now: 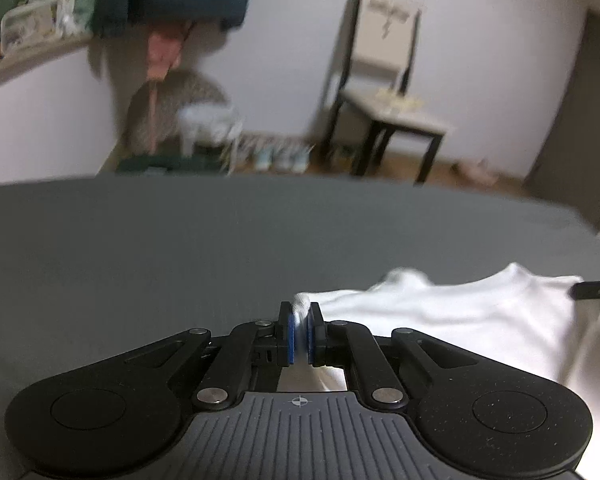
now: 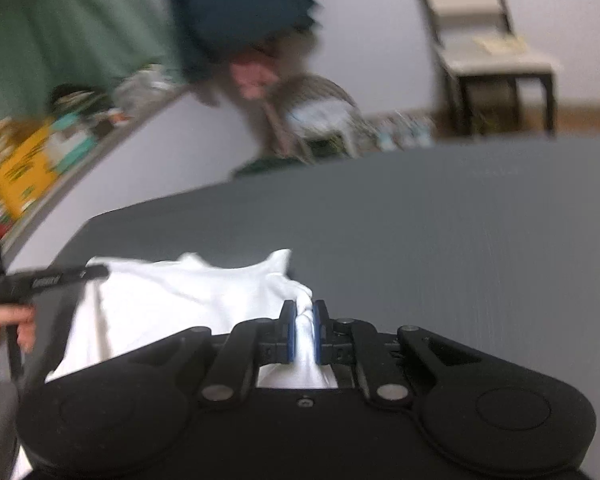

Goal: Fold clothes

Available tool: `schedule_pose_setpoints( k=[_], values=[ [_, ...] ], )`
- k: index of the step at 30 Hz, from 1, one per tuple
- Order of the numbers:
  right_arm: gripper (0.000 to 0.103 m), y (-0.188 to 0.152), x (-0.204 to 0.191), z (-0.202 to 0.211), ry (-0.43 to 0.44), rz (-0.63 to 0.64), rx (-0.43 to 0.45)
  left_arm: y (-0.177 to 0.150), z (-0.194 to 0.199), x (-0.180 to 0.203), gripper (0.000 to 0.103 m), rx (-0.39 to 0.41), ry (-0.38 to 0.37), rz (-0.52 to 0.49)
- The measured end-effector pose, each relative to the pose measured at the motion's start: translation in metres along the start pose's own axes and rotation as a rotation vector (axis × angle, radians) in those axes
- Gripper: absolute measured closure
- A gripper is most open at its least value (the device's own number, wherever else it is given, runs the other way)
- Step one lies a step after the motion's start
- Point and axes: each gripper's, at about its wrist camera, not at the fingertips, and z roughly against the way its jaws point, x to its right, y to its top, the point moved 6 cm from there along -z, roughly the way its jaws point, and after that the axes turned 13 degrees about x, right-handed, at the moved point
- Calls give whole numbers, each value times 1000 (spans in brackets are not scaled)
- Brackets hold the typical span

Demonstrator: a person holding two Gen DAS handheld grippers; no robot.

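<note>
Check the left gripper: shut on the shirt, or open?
Shut on it: the left gripper has white shirt fabric pinched between its blue pads.

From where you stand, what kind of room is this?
Most likely a bedroom or spare room in a home. A wide dark grey fabric surface, perhaps a bed, holds a white garment. Behind it, a black-framed chair with a pale seat stands against the wall, and a cluttered wall shelf runs alongside.

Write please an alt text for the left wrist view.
The left claw is shut on a bunched edge of a white garment, which stretches to the right over a dark grey surface. Behind, blurred, a chair stands by the wall.
</note>
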Motion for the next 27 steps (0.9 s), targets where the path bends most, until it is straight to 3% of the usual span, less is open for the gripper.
schedule_pose_setpoints(
  k=[6,11,15,17,20,23,24,25,27],
  values=[
    [94,-8,-64,88,178,122,91,7,97,2,98,139,-150,-25],
    [94,-57,-101,169,280,239,75,-26,193,-17,98,193,-242,-41],
    [94,-125,-126,210,363,453,-41,-91,240,-5,97,80,-310,-250],
    [94,-167,-129,210,343,561,-165,-132,248,-1,97,-40,-310,-335],
    [93,-197,-129,204,286,635,-249,-167,253,-2,97,-100,-259,-370],
    [67,-195,-130,203,255,606,-245,-171,261,-6,96,-97,-232,-326],
    [48,-190,-132,207,250,595,-220,-169,265,-7,85,-88,-228,-307],
    [40,-185,-135,211,246,584,-195,-165,272,-6,74,-68,-227,-301],
    [40,-176,-140,217,255,557,-157,-153,284,-2,0,-14,-229,-314]
  ],
)
